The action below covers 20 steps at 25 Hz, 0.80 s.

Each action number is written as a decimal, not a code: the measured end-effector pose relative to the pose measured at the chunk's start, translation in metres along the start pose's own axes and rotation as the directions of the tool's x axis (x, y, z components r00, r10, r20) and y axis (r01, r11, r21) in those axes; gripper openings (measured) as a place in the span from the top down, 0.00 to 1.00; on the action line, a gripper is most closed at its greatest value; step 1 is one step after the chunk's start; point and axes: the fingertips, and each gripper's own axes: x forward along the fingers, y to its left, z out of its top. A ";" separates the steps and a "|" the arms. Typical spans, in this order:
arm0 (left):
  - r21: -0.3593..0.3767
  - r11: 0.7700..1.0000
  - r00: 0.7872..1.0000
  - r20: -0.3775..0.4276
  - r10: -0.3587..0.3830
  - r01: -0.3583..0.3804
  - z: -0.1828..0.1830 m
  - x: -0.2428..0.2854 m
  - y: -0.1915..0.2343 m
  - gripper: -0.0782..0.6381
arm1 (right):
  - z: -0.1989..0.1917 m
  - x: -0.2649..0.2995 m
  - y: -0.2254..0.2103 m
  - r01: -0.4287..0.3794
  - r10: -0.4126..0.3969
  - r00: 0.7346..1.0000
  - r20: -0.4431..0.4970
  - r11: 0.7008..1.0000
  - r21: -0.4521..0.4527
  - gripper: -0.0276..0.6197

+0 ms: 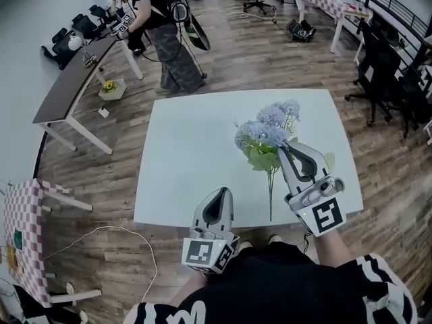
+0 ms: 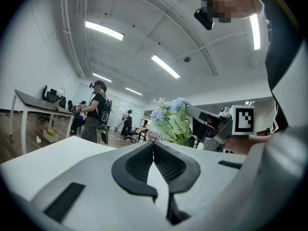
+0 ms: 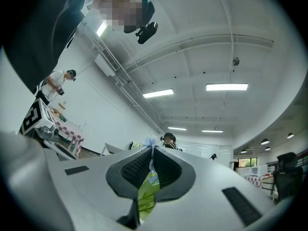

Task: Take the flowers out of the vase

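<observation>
- Your left gripper (image 1: 221, 192) sits at the bench's (image 1: 177, 147) 6 o'clock edge with its jaws pressed together on nothing. Leave it parked there, well clear of the stem (image 1: 271, 198), so it does not snag the bouquet.
- The flowers (image 1: 268, 128) are on the right half of the bench, around 2 o'clock from its middle. The blue heads point to 12 o'clock and the stem trails to 6. No vase shows in any view, so this looks like the laying-down stage.
- Your right gripper (image 1: 283, 147) is closed on the bouquet from the 5 o'clock side. Its own view shows a green leaf (image 3: 147, 196) pinched between the pads, and it may be foliage more than stem that you have.
- Lower gently and level, and let the heads and stem rest on the bench before you loosen. A leaf grip could tear or slip if you tug.
- When you do release, back away towards 5 o'clock, along the stem line.
</observation>
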 end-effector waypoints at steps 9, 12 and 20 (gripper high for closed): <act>-0.009 1.000 1.000 0.002 -0.017 0.017 -0.002 -0.001 0.012 0.88 | -0.034 0.004 0.016 0.003 -0.002 0.998 -0.064 1.000 0.016 0.92; -0.011 1.000 1.000 -0.005 -0.015 0.015 -0.006 -0.002 0.013 0.88 | -0.043 0.004 0.019 0.008 -0.005 0.997 -0.079 0.999 0.035 0.92; -0.011 1.000 1.000 -0.007 -0.007 0.006 -0.005 -0.010 0.018 0.88 | -0.072 0.008 0.024 0.005 -0.003 0.990 -0.140 1.000 0.018 0.92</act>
